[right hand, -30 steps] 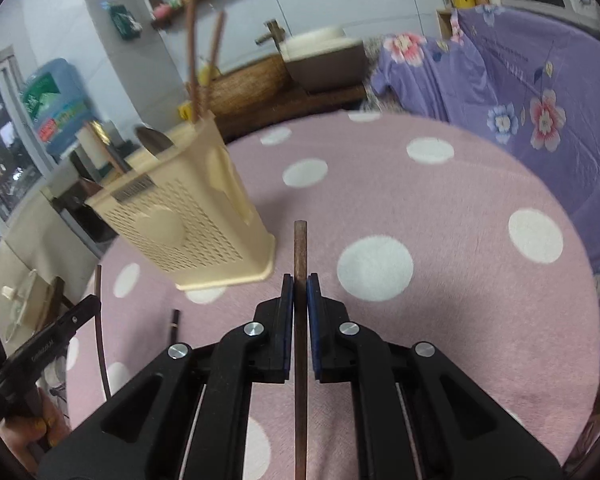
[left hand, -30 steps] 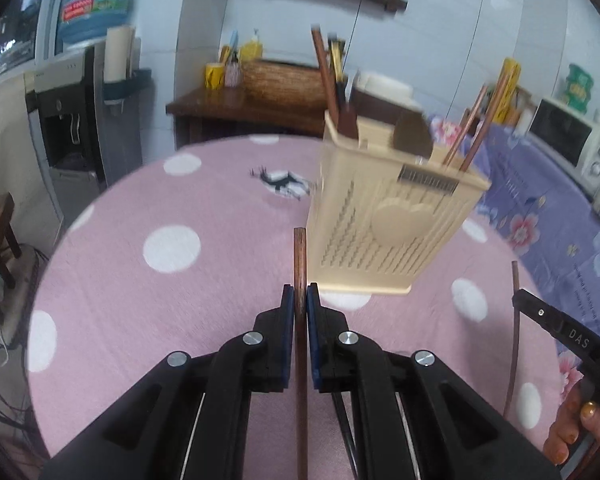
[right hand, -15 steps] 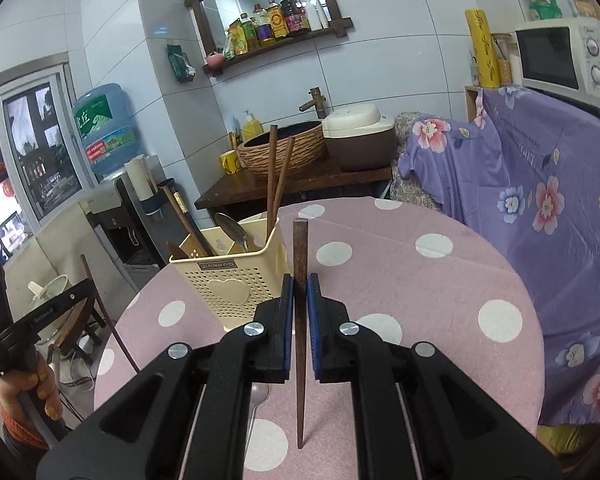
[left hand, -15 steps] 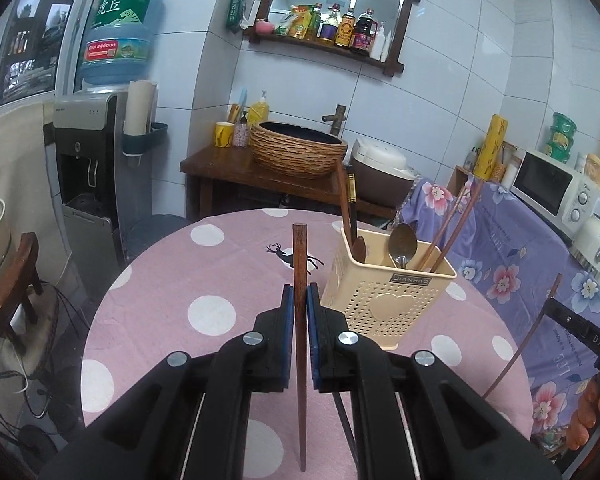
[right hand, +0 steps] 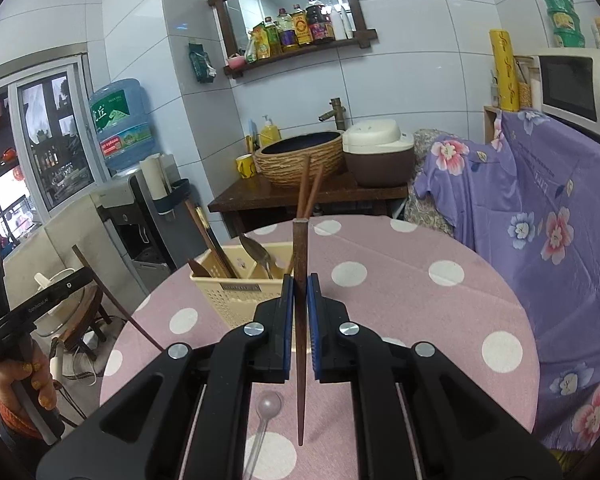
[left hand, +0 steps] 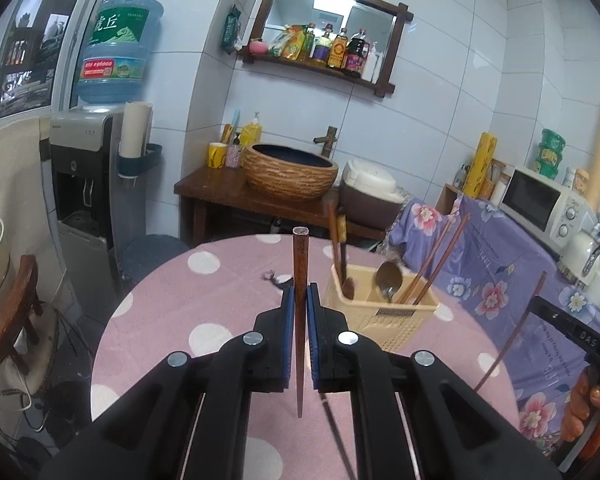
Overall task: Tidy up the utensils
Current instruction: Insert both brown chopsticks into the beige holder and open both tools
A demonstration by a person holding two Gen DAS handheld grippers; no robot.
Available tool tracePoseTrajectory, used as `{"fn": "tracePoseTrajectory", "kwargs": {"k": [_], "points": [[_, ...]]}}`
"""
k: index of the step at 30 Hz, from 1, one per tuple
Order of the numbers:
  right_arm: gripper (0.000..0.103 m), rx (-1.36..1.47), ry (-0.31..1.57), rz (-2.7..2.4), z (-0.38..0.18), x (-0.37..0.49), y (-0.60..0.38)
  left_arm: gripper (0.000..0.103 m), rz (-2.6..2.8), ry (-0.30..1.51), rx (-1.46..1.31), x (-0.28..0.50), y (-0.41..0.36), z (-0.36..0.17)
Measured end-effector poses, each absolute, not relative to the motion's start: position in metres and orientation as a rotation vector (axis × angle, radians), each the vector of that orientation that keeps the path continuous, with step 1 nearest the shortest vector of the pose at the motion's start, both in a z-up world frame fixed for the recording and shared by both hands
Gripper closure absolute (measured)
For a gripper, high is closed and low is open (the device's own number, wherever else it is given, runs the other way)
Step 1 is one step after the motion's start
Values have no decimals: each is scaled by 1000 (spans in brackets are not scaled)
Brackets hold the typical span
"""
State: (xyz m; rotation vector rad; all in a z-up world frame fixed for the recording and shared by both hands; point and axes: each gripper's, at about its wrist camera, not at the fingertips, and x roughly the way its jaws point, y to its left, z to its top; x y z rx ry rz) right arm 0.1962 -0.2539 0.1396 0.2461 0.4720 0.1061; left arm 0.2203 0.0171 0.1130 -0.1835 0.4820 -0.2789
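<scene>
The left gripper (left hand: 299, 300) is closed tight, its jaws pointing a little downward. The right gripper (right hand: 300, 292) is closed the same way.

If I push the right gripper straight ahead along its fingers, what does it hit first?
Probably the cream utensil basket: it stands just beyond the right gripper, slightly left of the chopstick it holds. Depth is unclear; it might pass over the rim.

From my remote seat I read "DAS" on the right gripper (left hand: 540, 284) (seen sideways), and "虎丘" on the water bottle (left hand: 118, 48) up left of my left gripper (left hand: 299, 300).
</scene>
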Motion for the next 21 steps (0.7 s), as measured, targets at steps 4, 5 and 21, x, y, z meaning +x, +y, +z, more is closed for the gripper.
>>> {"fn": "tracePoseTrajectory", "kwargs": {"k": [4,5,21], "points": [[95,238,431,126,177,211,-250,96,-344,445,-174,228,8,156],[95,245,411,133,191,216,-250,96,-361,434,-182,231,6,168],[95,245,336,53,226,306,-224,96,-300,422,-183,313,-55,184]]}}
